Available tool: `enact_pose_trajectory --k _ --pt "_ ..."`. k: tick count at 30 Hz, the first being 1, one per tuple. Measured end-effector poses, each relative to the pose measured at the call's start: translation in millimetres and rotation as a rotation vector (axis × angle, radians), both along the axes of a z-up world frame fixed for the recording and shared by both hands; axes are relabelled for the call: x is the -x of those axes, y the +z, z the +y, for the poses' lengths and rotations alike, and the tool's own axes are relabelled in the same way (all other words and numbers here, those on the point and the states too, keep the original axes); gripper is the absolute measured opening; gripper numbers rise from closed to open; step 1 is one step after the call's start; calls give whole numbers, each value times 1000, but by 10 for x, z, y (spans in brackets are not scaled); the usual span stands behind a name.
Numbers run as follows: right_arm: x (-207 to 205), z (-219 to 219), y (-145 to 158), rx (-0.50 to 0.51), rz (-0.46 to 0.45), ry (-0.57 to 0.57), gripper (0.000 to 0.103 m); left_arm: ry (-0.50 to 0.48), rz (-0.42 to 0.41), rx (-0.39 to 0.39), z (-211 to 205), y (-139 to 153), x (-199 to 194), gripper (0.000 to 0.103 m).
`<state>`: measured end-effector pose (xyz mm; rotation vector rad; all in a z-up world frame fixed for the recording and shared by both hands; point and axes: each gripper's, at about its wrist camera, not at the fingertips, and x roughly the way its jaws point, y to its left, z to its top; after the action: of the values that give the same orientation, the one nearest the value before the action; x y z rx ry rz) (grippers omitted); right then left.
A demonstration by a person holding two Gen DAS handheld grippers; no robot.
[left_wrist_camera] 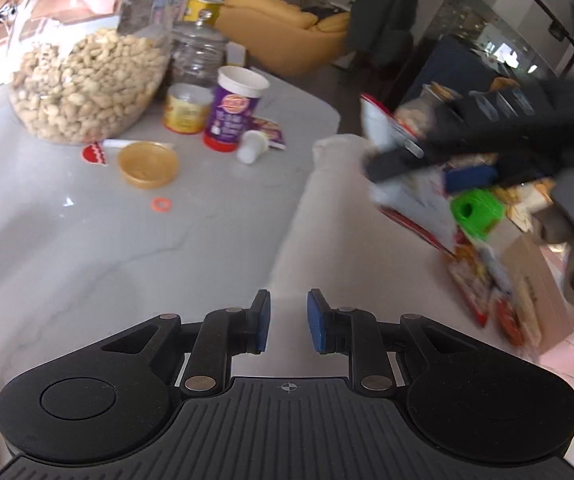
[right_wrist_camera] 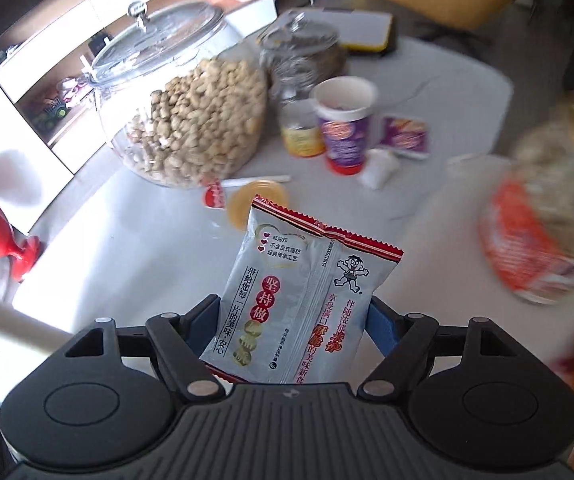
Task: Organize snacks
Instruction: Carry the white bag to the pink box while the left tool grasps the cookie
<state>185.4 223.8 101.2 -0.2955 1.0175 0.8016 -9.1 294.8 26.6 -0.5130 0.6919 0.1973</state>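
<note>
My left gripper (left_wrist_camera: 287, 320) hovers narrowly parted and empty over the pale marble table (left_wrist_camera: 87, 240). My right gripper (right_wrist_camera: 295, 320) clamps 1 silver, red-edged rice cracker packet (right_wrist_camera: 307, 292) aloft; next I need a drop spot, probably the cardboard snack box (left_wrist_camera: 535, 280).

Daylight is pouring in from about ten o'clock, glaring on the peanut jar (right_wrist_camera: 183, 120) and washing out the white table (left_wrist_camera: 87, 240) (soft shadows only). Fisheye bending is curving both pictures' edges. Motion blur is smearing the right gripper (left_wrist_camera: 427, 160) and everything toward three o'clock.
</note>
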Motion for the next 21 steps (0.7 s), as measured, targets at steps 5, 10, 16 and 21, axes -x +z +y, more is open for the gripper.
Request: enact_pose_trajectory --k 5,10,16,21 --pt "301 -1079 -86 28 -96 31 77 -5 -50 3 -310 43 -116 24" --pt "769 -1981 -380 28 -55 46 77 -275 -70 -4 -997 131 -551 24" --pt "1084 -2696 -478 -13 -81 -20 77 -575 -53 -181 -2027 230 -938 24" --pt "1170 -3020 -586 -15 -100 -46 77 -603 40 -194 -2433 156 -1154 27"
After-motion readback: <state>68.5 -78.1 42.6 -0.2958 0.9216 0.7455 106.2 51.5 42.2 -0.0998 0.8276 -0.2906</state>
